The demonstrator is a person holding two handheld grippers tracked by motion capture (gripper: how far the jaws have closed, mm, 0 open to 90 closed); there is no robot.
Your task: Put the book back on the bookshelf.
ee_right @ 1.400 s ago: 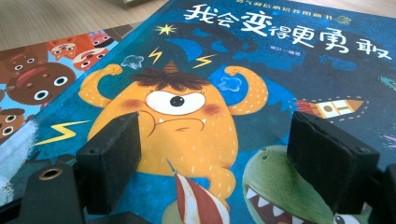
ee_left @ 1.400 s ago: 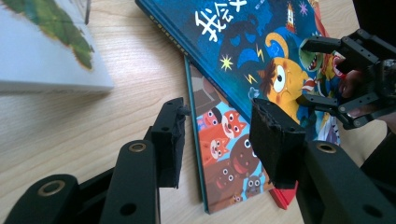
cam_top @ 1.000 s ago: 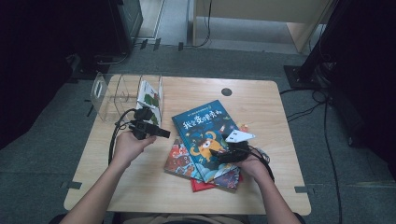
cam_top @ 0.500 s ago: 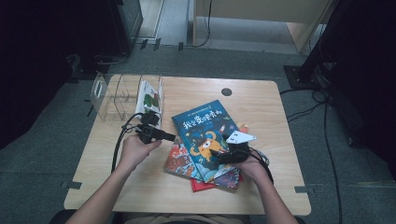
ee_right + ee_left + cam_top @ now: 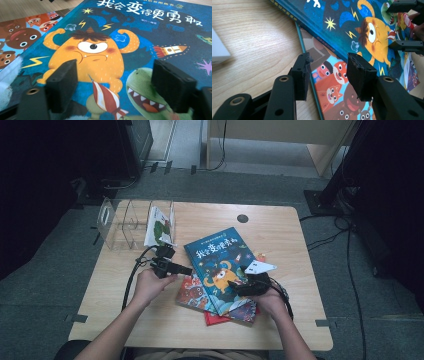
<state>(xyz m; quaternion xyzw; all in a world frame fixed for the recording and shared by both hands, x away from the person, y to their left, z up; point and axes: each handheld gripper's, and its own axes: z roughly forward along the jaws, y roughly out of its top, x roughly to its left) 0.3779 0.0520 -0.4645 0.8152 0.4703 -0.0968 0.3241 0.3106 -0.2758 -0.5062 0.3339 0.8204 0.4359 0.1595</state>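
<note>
**Picture books in a loose pile, with both tongs poised over them**

Books lie fanned on the near middle of a wooden bench [image 5: 300,330]. On top is a blue book [image 5: 220,265] with an orange one-eyed monster on its cover; beneath it and towards the left lies an animal-faces book [image 5: 332,87], and a red book [image 5: 220,319] pokes out at the near edge.

The left tongs [image 5: 172,269] stand half open just above the left edge of the animal-faces book, one jaw over bare wood and one over the cover, gripping nothing. The right tongs [image 5: 245,287] hover wide over the blue cover; their jaws have just been closing a little, with nothing held between them.

Likely risks: the blue book lies flat, so a jaw may skid on the glossy cover, or pinch two books together and drag the pile askew.

A clear plastic book rack [image 5: 127,222], holding one book [image 5: 160,226], stands at the far left corner. Open wood lies to the left and beyond the pile; the near edge is close.
</note>
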